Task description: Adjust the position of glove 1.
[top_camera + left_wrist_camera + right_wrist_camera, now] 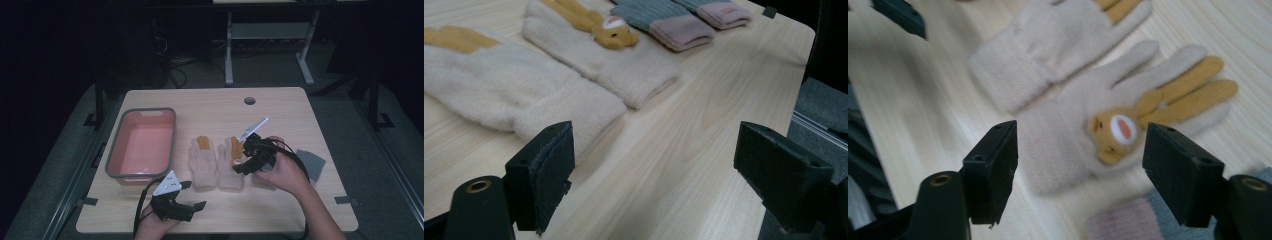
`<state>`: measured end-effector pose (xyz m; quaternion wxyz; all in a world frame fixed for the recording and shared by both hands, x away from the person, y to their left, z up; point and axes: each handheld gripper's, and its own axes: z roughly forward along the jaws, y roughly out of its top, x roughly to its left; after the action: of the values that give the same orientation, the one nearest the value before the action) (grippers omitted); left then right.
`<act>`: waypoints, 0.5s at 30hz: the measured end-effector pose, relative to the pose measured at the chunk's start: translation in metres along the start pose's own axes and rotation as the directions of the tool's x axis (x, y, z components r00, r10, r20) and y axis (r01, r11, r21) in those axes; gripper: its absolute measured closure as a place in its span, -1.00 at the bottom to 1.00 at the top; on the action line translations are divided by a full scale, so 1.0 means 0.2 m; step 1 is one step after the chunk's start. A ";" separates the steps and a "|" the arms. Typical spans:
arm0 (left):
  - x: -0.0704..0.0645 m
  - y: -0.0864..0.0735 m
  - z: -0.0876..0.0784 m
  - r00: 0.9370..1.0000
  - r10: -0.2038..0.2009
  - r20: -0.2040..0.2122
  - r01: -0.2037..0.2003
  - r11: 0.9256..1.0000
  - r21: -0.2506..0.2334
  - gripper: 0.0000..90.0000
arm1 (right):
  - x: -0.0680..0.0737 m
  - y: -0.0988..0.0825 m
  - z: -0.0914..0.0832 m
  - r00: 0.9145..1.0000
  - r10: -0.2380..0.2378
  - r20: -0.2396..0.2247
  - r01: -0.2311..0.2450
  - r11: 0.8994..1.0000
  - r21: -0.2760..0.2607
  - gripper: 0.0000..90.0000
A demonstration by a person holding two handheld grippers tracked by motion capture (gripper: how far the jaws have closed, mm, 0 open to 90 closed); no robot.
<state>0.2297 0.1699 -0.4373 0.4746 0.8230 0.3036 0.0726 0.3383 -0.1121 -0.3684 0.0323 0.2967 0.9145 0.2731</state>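
Two cream gloves with orange fingers lie side by side, palm-down, mid-table: the left glove (202, 165) and the right glove (229, 174). My right gripper (245, 157) hovers open just above the right glove, whose orange animal face (1113, 132) sits between the jaws of my right gripper (1080, 170). My left gripper (196, 195) stands open near the front edge, just short of the cuffs. In the left gripper view the left gripper (654, 170) spans bare wood, with the nearest cream cuff (569, 110) beside its left jaw.
A pink bin with a grey rim (112, 150) stands empty at the left. A pair of grey gloves with pink cuffs (674, 25) lies right of the cream pair, one grey glove (311, 164) partly under my right hand. A cable hole (249, 100) sits at the table's back.
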 end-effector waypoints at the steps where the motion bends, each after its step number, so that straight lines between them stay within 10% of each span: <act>1: 0.00 0.00 0.00 1.000 0.004 0.001 -0.004 1.000 -0.001 -0.63 | -0.01 0.00 0.01 1.000 -0.002 0.003 0.002 1.000 0.006 -0.32; 15: 0.00 0.01 0.00 1.000 0.012 0.005 -0.012 1.000 0.000 -0.63 | -0.09 0.08 0.19 0.999 0.033 -0.006 -0.032 0.997 0.075 -0.20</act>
<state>0.2301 0.1697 -0.4361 0.4747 0.8250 0.2977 0.0735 0.3693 -0.0938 -0.3946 0.0133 0.3114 0.9193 0.2402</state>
